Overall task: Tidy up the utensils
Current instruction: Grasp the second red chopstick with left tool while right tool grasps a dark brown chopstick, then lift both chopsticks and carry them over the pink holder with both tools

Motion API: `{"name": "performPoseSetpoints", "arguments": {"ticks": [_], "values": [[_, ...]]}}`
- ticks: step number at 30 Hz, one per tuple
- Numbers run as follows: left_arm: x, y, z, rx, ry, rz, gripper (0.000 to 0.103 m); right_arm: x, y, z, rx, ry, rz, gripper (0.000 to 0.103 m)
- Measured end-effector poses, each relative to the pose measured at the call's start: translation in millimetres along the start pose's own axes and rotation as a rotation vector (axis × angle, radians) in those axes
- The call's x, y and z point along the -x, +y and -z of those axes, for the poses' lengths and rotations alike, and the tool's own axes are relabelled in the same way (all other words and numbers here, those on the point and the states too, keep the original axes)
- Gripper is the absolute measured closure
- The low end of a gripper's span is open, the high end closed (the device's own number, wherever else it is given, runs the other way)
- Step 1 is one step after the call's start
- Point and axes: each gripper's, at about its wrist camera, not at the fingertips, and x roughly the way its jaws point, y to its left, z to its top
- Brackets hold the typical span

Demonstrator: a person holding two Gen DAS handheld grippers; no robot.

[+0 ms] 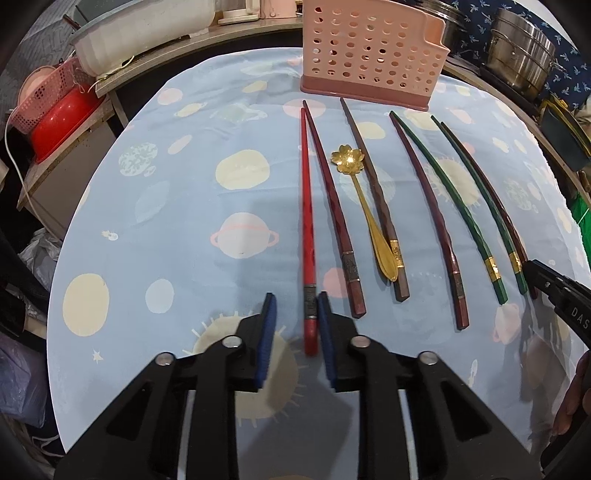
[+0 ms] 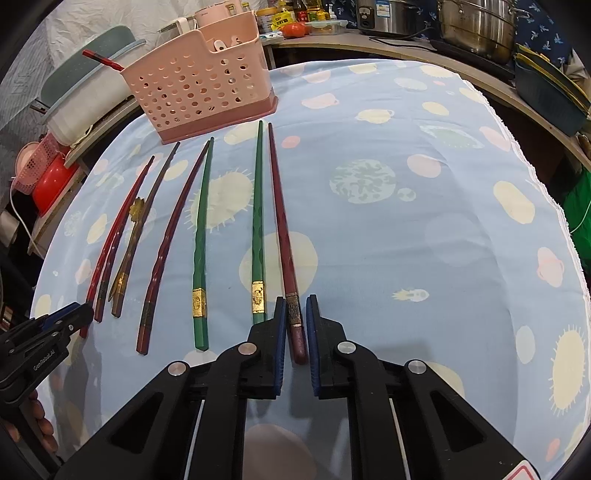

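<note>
left gripper (image 1: 295, 306) straddling banded butt of red chopstick (image 1: 306, 221), jaws narrow, right pad touching, left clear. right gripper (image 2: 296, 310) nearly pinching dark red chopstick (image 2: 284, 236) at band. both lying on tablecloth (image 2: 406, 240), tips pointing toward pink basket (image 1: 373, 62). likely light, stiff, slippery; thick end looking best for gripping.

Bench covered by pale blue cloth (image 1: 192, 229) printed with planets, suns and stars. Off its left edge: red bowl (image 1: 62, 125) nested with a pink perforated basket (image 1: 44, 94) on a lower shelf, white cord (image 1: 18, 173) hanging beside them. White tub (image 1: 136, 37) on the ledge behind. Far right: stacked steel pots (image 1: 521, 59) against dark blue patterned fabric (image 1: 569, 48). Rear counter, right wrist view: bottles and jars (image 2: 295, 14), steel pot (image 2: 476, 26).
</note>
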Motion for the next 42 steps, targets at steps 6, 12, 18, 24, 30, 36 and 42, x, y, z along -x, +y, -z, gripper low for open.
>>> {"name": "performPoseSetpoints", "arguments": {"ticks": [6,12,18,24,30,36,42], "values": [[1.3,2.9,1.3,0.004,0.000,0.016,0.096,0.7,-0.4,0.8,-0.005,0.002,-0.005,0.095],[12.6,5.3,3.2,0.024,-0.001,0.048,0.096,10.3,-1.2,6.9,-0.009,-0.007,-0.015,0.095],[39.8,10.1,1.6,0.037,-0.048,0.073,0.096,34.5,-1.9,11.1,-0.011,-0.037,-0.036,0.095],[71.5,15.6,-3.3,0.050,-0.113,0.090,0.096,67.3,0.1,9.1,-0.010,-0.094,-0.064,0.096],[104.7,19.3,-12.2,0.060,-0.189,0.102,0.096,107.8,1.8,-0.5,-0.015,-0.182,-0.090,0.096],[142.2,21.4,-25.5,0.057,-0.276,0.116,0.096,150.8,3.9,-17.0,-0.008,-0.279,-0.109,0.096],[175.8,23.3,-41.4,0.056,-0.354,0.119,0.096,182.6,9.3,-30.6,0.004,-0.351,-0.130,0.096]]}}
